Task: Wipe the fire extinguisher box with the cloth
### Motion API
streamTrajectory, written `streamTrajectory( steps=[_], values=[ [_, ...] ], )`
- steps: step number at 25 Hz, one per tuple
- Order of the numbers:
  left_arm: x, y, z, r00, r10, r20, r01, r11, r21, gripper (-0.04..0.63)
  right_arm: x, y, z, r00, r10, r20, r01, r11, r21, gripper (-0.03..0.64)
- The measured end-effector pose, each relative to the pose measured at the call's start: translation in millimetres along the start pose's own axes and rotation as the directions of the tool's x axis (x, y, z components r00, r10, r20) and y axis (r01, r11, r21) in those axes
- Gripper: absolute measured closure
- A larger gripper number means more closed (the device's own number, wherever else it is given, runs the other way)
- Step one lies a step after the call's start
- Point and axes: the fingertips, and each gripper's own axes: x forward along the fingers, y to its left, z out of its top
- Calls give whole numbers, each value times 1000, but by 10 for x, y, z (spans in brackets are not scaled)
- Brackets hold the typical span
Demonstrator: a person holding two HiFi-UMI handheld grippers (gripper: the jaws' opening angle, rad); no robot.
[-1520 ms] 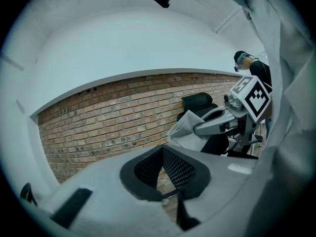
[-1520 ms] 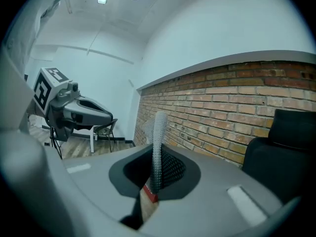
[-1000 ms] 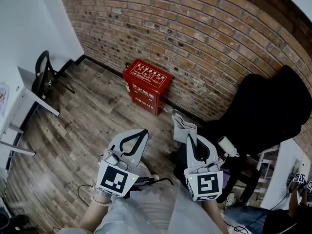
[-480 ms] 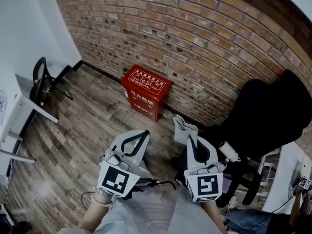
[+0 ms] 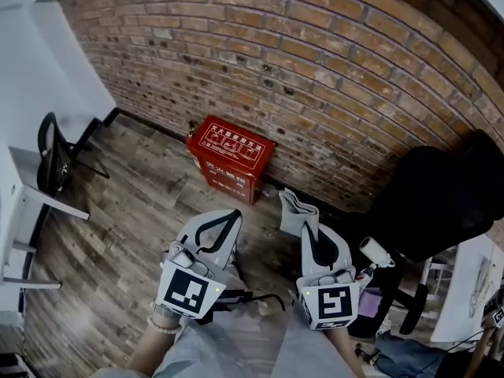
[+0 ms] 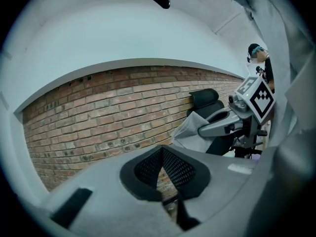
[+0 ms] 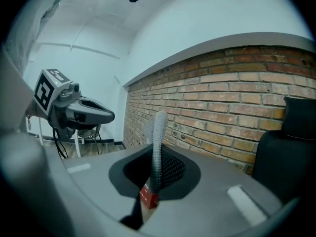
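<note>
At the foot of the brick wall [image 5: 331,61], the red fire extinguisher box [image 5: 230,157] stands on the wooden floor [image 5: 134,211], its back close against the brickwork and its lid closed. White print shows on the lid and front face; it is too small to read.

Left gripper [image 5: 231,213]: held low in the head view, pointing toward the box but well apart from it. Its own view shows the jaws clenched together at the tips with nothing between them.

Right gripper [image 5: 308,224]: held beside the left one, to the right of the box and also well apart from it. Its jaws are clamped on the grey cloth [image 5: 296,209], which stands up past the fingertips as a folded strip. In the right gripper view the cloth [image 7: 158,132] rises upright from between the pads, and a small part of the red box [image 7: 148,197] shows low in the gap beneath it. The cloth is not touching the box.

Surroundings: a black chair [image 5: 441,195] stands against the wall at the right. A white desk [image 5: 39,199] with another dark chair [image 5: 49,154] beside it lies at the left edge.
</note>
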Motion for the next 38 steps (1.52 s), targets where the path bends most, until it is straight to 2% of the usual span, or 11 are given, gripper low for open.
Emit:
streamTrajectory(
  steps=[11, 23, 34, 38],
  values=[
    [569, 1042, -224, 995, -98, -5, 98, 995, -23, 598, 1073, -98, 260, 994, -84, -66, 85, 996, 15, 598],
    [992, 1796, -441, 985, -174, 2, 174, 985, -20, 598, 1936, -201, 377, 981, -157, -112, 160, 987, 17, 598],
    [1263, 2065, -727, 979, -203, -18, 202, 978, -55, 598, 2310, -226, 272, 974, -164, -154, 167, 986, 9, 598],
    [1351, 2082, -817, 979, -201, -32, 199, 978, -63, 598, 2378, -281, 105, 970, -154, -186, 158, 987, 6, 598]
  ],
)
